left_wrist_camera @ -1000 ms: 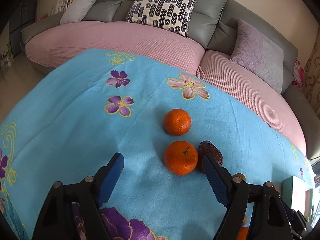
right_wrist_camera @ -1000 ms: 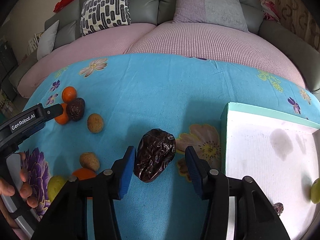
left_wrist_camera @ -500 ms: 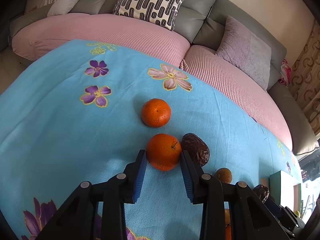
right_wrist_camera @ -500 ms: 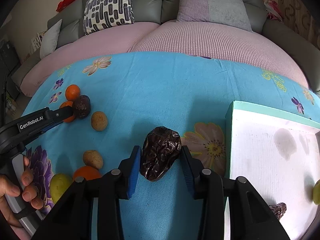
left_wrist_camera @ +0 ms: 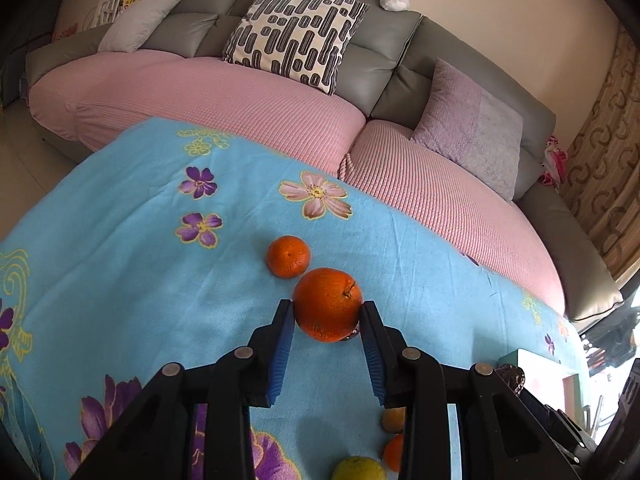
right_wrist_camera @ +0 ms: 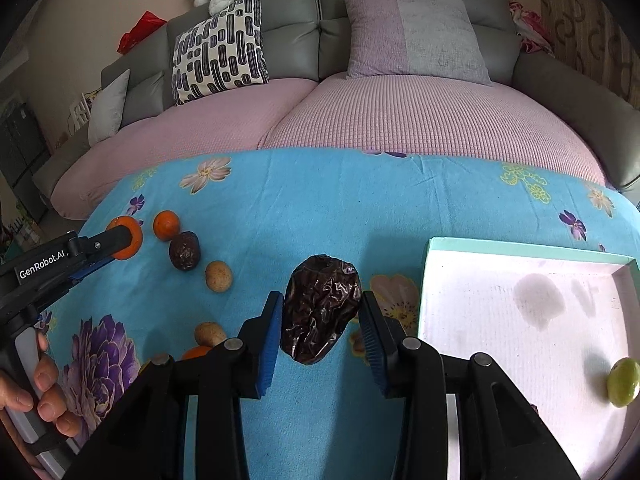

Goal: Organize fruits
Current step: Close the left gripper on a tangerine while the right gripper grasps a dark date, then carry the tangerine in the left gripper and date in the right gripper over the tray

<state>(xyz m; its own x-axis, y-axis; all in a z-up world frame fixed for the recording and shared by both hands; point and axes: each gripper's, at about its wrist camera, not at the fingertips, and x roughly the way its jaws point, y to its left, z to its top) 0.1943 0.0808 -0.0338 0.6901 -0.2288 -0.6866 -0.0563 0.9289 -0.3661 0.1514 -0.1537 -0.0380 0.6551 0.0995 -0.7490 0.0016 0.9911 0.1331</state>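
The left tongs (left_wrist_camera: 326, 316), open around it a second ago, now clamp the glossy, dimpled mandarin (left_wrist_camera: 327, 304) at frame centre, raised above the fleecy blue cloth (left_wrist_camera: 120, 272). The right tongs (right_wrist_camera: 320, 312) now pinch the wrinkled dark date (right_wrist_camera: 320, 308) beside the white tray (right_wrist_camera: 520, 320). A smaller mandarin (left_wrist_camera: 288, 257) lies beyond.

Both jaws have closed — the left hand-held gripper (left_wrist_camera: 327, 314) lifted the orange (left_wrist_camera: 327, 304), the right hand-held gripper (right_wrist_camera: 321, 310) the date (right_wrist_camera: 320, 308).
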